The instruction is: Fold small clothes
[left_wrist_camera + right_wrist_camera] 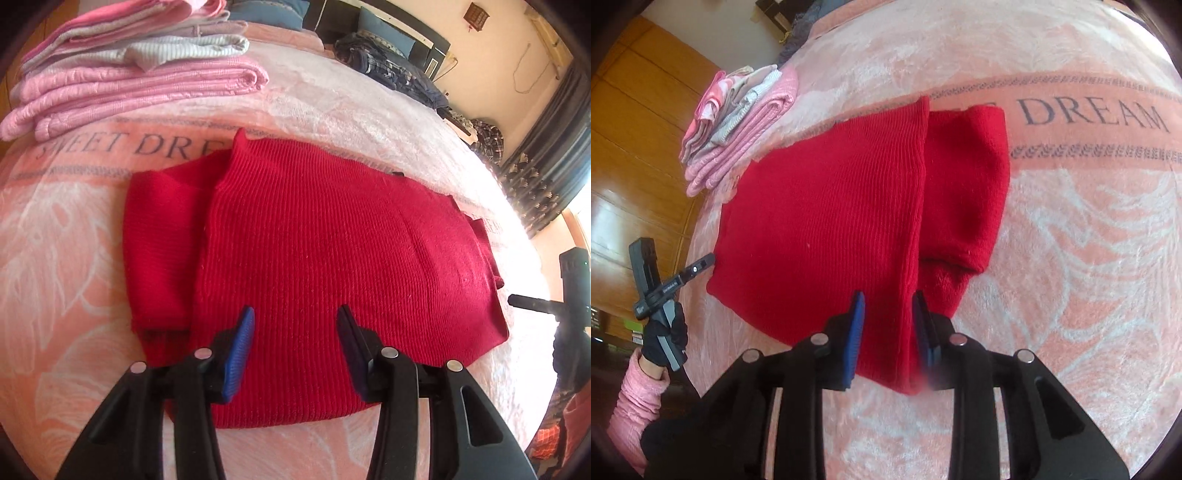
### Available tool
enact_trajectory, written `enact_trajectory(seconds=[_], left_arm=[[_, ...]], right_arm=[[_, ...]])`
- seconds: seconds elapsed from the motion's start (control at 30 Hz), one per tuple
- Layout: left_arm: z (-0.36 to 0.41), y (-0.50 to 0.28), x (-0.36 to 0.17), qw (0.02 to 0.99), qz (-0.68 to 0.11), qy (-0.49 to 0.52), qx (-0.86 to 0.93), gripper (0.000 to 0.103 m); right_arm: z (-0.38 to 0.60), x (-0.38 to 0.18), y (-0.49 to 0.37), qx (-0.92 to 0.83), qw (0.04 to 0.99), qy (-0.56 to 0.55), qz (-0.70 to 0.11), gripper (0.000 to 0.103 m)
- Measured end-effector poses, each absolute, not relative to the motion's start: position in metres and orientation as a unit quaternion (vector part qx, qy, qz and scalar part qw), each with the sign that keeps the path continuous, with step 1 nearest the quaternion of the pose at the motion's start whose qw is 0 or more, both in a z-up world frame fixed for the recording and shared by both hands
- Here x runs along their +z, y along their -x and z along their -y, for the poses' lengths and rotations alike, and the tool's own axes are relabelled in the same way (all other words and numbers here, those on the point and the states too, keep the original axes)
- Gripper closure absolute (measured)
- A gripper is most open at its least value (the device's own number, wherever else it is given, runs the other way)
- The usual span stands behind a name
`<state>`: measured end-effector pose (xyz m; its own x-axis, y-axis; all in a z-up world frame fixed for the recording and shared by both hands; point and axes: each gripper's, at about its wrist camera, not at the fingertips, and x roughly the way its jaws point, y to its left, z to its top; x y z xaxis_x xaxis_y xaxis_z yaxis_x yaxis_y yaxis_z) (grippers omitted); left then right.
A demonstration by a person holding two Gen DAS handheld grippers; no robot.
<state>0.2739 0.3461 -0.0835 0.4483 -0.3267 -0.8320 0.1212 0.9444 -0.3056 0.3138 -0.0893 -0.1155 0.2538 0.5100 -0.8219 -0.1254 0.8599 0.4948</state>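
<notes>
A red ribbed knit sweater (314,240) lies folded flat on the pink blanket (66,251), with one narrower layer sticking out at its left side. My left gripper (295,314) is open, its fingers spread just above the sweater's near edge with only flat cloth below them. In the right wrist view the same sweater (827,221) fills the middle. My right gripper (888,301) is open too, and its blue pads (857,321) stand either side of the top layer's long edge at the near corner.
A stack of folded pink and grey clothes (140,74) (738,129) sits beyond the sweater near the bed's edge. A gloved hand (663,336) with a pink sleeve holds the other tool. Dark plaid clothes (388,62) lie far back. Wooden wardrobe doors (628,147) stand beside the bed.
</notes>
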Motion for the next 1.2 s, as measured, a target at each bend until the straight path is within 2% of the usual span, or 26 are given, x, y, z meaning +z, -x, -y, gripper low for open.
enact_trajectory(seconds=[0.17,0.23,0.3,0.33,0.5,0.57,0.63,0.7,0.77,0.97,1.2], left_arm=[[-0.335,-0.298,-0.087,0.843,-0.506,0.124,-0.135,0.053],[-0.333,-0.305,-0.096,0.841,-0.512,0.121,-0.13,0.053],[-0.336,-0.31,-0.106,0.835,-0.522,0.128,-0.12,0.053],[-0.339,-0.312,-0.111,0.832,-0.526,0.134,-0.116,0.053],[-0.349,-0.315,-0.119,0.83,-0.524,0.144,-0.124,0.053],[-0.351,-0.314,-0.118,0.83,-0.523,0.148,-0.125,0.053],[-0.352,-0.313,-0.116,0.831,-0.521,0.147,-0.126,0.053],[-0.354,-0.309,-0.112,0.831,-0.519,0.151,-0.131,0.053],[-0.358,-0.302,-0.107,0.834,-0.513,0.148,-0.139,0.052],[-0.373,-0.294,-0.107,0.833,-0.515,0.153,-0.134,0.05],[-0.375,-0.296,-0.112,0.83,-0.519,0.158,-0.128,0.049]], right_arm=[[0.088,-0.129,-0.358,0.164,0.779,-0.182,-0.577,0.071],[0.089,-0.138,-0.367,0.163,0.773,-0.192,-0.582,0.077],[0.086,-0.145,-0.369,0.163,0.768,-0.185,-0.591,0.091],[0.085,-0.148,-0.369,0.157,0.766,-0.173,-0.599,0.095],[0.085,-0.156,-0.366,0.145,0.766,-0.166,-0.604,0.098],[0.084,-0.151,-0.364,0.147,0.769,-0.164,-0.6,0.093],[0.086,-0.143,-0.358,0.157,0.769,-0.179,-0.593,0.08],[0.091,-0.133,-0.351,0.159,0.775,-0.169,-0.587,0.056],[0.102,-0.127,-0.342,0.159,0.778,-0.175,-0.582,0.049],[0.122,-0.147,-0.322,0.174,0.746,-0.196,-0.612,0.049],[0.12,-0.159,-0.326,0.215,0.726,-0.244,-0.606,0.05]])
